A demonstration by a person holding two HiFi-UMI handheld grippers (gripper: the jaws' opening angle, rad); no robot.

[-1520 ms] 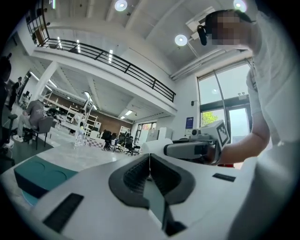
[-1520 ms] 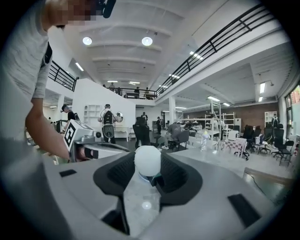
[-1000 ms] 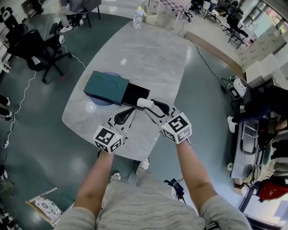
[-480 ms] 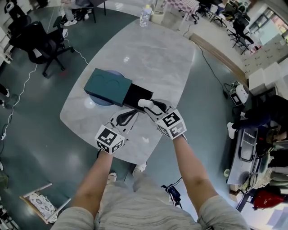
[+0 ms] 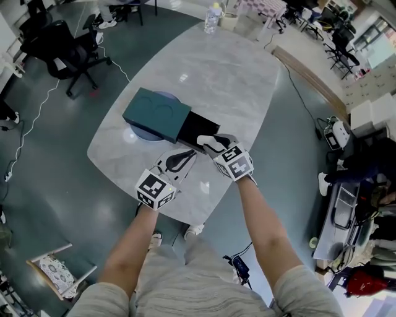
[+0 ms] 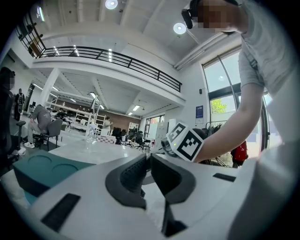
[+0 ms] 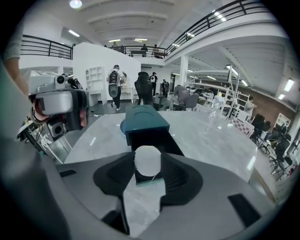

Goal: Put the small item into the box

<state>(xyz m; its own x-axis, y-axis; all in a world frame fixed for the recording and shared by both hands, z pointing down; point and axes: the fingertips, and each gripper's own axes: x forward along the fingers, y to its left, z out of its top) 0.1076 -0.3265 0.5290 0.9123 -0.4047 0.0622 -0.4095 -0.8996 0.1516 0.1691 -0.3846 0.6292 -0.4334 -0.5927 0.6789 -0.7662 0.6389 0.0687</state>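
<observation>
Two grippers reach out over the near edge of the grey marble table (image 5: 210, 80). The left gripper (image 6: 148, 159) has its jaws pressed together with nothing between them. Just beside it, the right gripper (image 7: 147, 164) is clamped on the one small item (image 7: 147, 158), a plain white rounded piece, smooth and unmarked, held by its sides between the dark pads. The item sits at the near end of the open black tray (image 7: 161, 140), which is slid out towards the person from the single box (image 7: 142, 121), a dark teal sleeve with two round shapes pressed into its top. Whether the item touches the tray cannot be told. One pale blue disc (image 5: 137, 132) shows from under the box. At the table's far end stands one clear bottle (image 5: 213, 17).
</observation>
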